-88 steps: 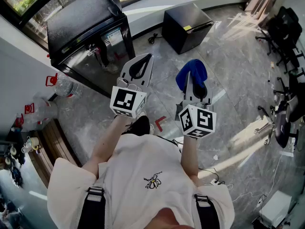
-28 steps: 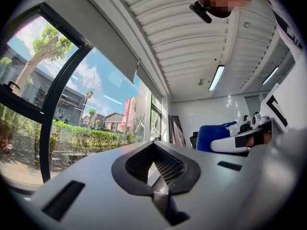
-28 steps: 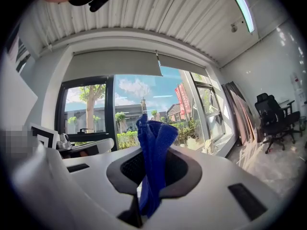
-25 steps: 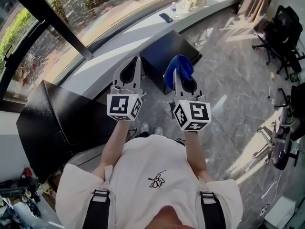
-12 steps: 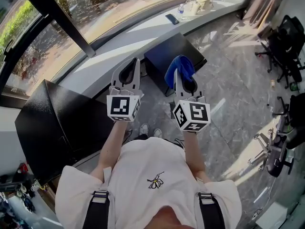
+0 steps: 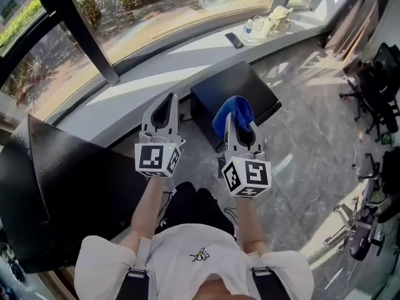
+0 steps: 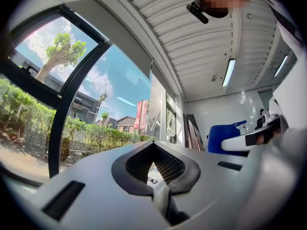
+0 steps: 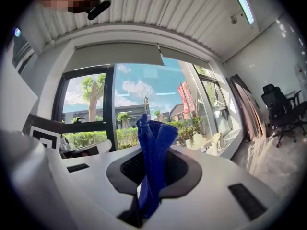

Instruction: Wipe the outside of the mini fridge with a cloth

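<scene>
Partly hidden mini fridge (image 6: 253, 86), cloth (image 6: 231, 110) (blue) in right gripper (image 6: 236, 125)

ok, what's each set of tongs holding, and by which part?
Right tongs: shut on the blue cloth, pinched low in its bunched folds, the rest sticking up past the tips. Left tongs: shut, holding nothing.

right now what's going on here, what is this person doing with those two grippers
A person stands over a small black mini fridge that sits on the floor by the window ledge, holding a gripper in each hand. The right gripper is shut on a blue cloth, which sticks up from between its jaws. The left gripper is shut with nothing in it. Both are held up in front of the person, and the cloth is not yet on the fridge, so the wiping has not begun.
</scene>
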Demonstrator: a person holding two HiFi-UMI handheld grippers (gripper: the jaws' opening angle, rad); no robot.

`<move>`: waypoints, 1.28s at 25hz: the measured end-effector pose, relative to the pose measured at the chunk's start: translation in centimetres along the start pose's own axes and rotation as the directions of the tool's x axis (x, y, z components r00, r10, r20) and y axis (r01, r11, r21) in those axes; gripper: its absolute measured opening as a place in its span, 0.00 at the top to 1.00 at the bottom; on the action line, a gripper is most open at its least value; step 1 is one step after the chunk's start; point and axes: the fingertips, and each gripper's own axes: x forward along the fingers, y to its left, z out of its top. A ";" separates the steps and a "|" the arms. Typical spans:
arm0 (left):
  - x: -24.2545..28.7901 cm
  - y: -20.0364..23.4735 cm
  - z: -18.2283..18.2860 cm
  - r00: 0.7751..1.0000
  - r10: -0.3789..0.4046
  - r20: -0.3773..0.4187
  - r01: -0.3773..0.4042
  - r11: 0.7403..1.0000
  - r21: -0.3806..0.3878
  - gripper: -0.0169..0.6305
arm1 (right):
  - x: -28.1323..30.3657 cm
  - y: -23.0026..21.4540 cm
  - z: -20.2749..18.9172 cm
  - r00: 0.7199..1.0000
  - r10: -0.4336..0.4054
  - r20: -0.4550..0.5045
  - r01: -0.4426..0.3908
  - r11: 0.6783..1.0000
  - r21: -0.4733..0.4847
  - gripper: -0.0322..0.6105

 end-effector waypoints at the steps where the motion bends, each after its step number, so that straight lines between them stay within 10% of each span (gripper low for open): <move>1: 0.1 0.8 -3.0 1.000 0.010 -0.007 -0.010 1.000 -0.005 0.97 | 0.7 -0.1 -2.7 1.000 0.017 -0.002 -0.017 1.000 0.003 0.85; 14: -0.4 6.4 -36.4 0.999 0.018 0.043 -0.020 0.999 0.048 0.97 | 9.0 -2.3 -34.6 0.989 0.085 0.125 -0.077 0.995 -0.060 0.85; 32: 2.9 12.6 -46.7 0.998 0.061 -0.008 -0.061 0.998 0.021 0.97 | 19.5 -3.2 -43.5 0.996 -0.014 0.093 0.025 0.993 -0.111 0.85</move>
